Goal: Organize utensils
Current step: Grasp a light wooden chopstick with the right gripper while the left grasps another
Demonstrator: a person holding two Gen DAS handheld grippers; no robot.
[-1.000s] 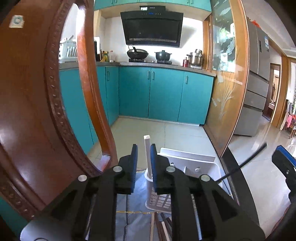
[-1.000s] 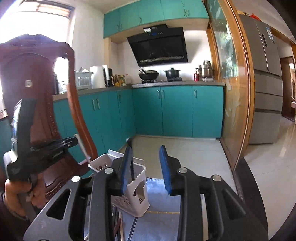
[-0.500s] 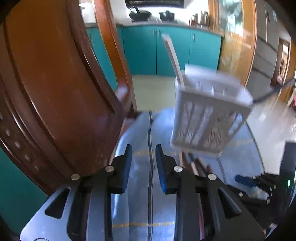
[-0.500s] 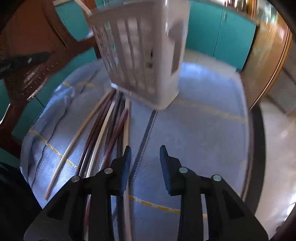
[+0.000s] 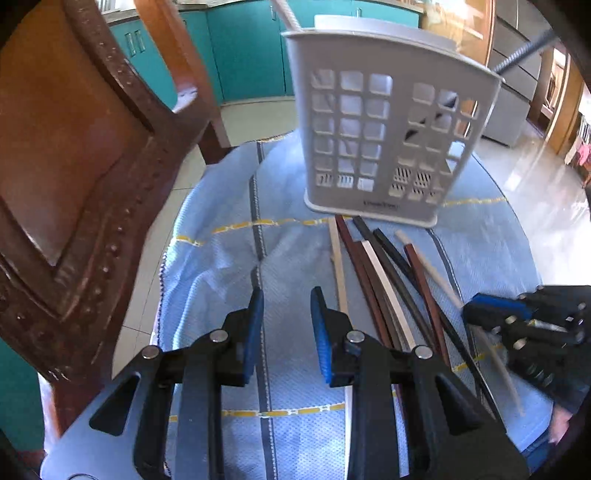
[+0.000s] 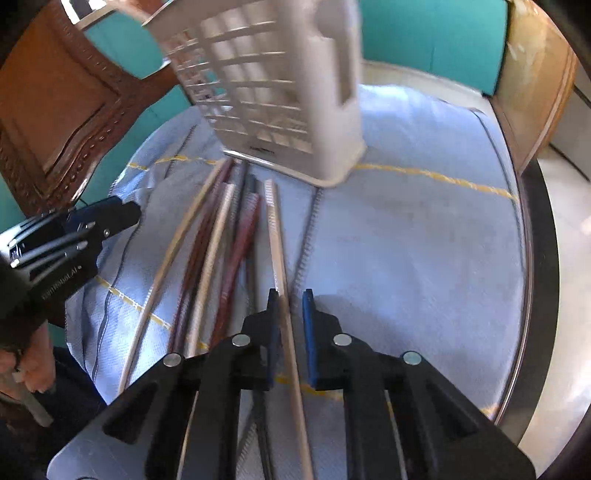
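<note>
Teal kitchen cabinets [image 5: 251, 55] line the far wall behind a round tabletop [image 6: 532, 258] covered with a pale blue cloth [image 5: 221, 266], and a carved wooden chair [image 5: 74, 147] stands at the cloth's left edge. A white slotted utensil basket [image 5: 388, 140] stands upright on the cloth, with a pale chopstick [image 5: 286, 13] and a dark one [image 5: 524, 51] leaning out of its top. Just in front of the basket lies a loose bundle of chopsticks [image 5: 384, 280], pale, brown and black, fanned out with their far ends almost touching the basket's base.

In the left wrist view, the left tongs [image 5: 286, 325] hang over bare cloth beside the bundle, blue pads apart and gripping nothing.

The right tongs [image 6: 288, 314] are low over the near end of the bundle. One pale chopstick [image 6: 277, 236] runs straight through the narrow gap between the pads, which are apart; blur hides whether the left-hand pad touches the stick.
</note>
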